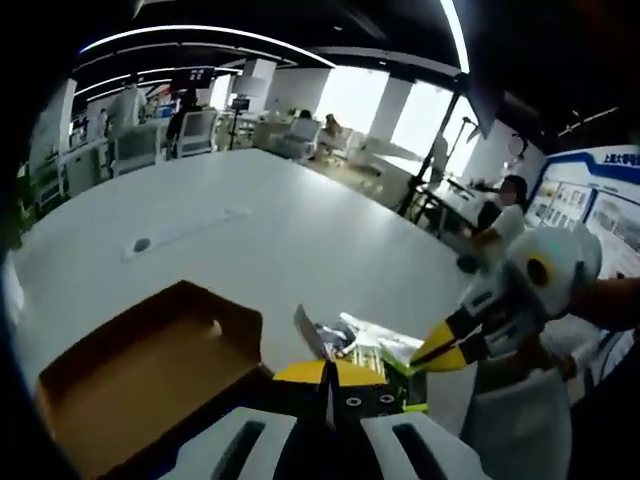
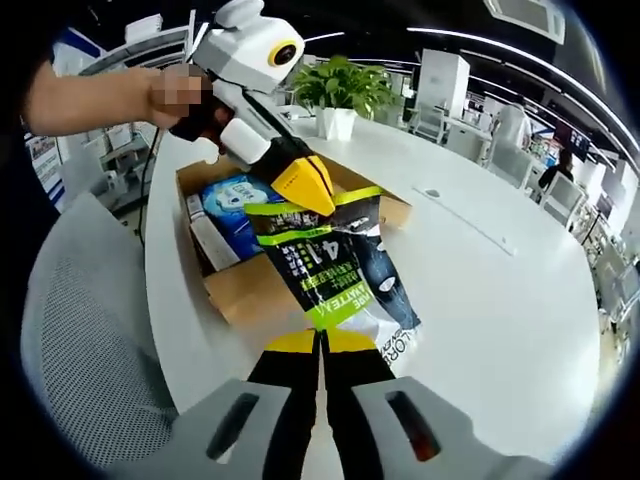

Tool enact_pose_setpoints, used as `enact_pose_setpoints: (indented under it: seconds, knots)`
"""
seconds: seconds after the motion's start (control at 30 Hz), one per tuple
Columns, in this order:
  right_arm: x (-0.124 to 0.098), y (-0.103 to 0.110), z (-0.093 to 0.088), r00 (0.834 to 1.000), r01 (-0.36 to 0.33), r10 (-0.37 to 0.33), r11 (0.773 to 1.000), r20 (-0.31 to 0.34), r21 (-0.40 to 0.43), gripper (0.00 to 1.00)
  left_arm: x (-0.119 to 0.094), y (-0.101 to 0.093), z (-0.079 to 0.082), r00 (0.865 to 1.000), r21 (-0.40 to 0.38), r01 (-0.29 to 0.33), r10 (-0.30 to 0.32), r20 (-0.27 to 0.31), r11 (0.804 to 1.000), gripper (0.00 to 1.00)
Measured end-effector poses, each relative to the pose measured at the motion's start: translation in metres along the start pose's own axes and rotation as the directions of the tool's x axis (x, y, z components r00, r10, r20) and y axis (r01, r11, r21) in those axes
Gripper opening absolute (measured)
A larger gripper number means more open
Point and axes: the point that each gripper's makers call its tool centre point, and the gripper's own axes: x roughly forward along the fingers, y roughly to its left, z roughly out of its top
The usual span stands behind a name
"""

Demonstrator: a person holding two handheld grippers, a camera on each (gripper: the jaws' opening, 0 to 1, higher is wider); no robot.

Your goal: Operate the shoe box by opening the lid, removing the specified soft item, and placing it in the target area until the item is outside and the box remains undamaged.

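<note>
Nearest in the right gripper view, the right gripper (image 2: 322, 345) has its yellow-tipped jaws pressed together on the lower edge of a black-and-green soft packet (image 2: 335, 265). At the packet's far end, the left gripper (image 2: 305, 185), held by a person's hand (image 2: 180, 95), seems to pinch the top edge, though the contact is partly hidden. Stretched between both grippers, the packet hangs over the open cardboard shoe box (image 2: 240, 290) on the white bench (image 2: 500, 300). Behind stands a potted plant (image 2: 340, 95).
</note>
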Motion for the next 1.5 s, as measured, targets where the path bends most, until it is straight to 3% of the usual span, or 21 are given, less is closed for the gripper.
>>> enact_pose_setpoints:
  seconds: [0.5, 0.87, 1.03, 1.27, 1.5]
  knots:
    - [0.016, -0.019, -0.024, 0.999, -0.032, 0.032, 0.999, -0.019, 0.035, 0.00, 0.031, 0.009, -0.007, 0.992, 0.107, -0.031, 0.044, -0.120, 0.994, 0.01]
    - [0.027, -0.030, -0.037, 0.998, -0.048, 0.050, 0.998, -0.038, 0.045, 0.00, 0.051, 0.017, -0.010, 0.983, 0.164, -0.025, 0.055, -0.177, 0.986, 0.02]
    - [0.031, -0.028, -0.039, 0.997, -0.070, 0.068, 0.996, -0.046, -0.058, 0.00, 0.056, 0.021, -0.011, 0.983, 0.159, -0.016, 0.045, -0.180, 0.987, 0.02]
    - [0.033, -0.031, -0.040, 0.997, -0.073, 0.072, 0.996, -0.019, -0.052, 0.00, 0.058, 0.025, -0.013, 0.979, 0.169, -0.019, 0.053, -0.197, 0.985, 0.04]
    - [0.036, -0.034, -0.037, 0.996, -0.085, 0.086, 0.994, 0.006, -0.075, 0.00, 0.052, 0.024, -0.013, 0.979, 0.179, -0.020, 0.056, -0.195, 0.984, 0.15]
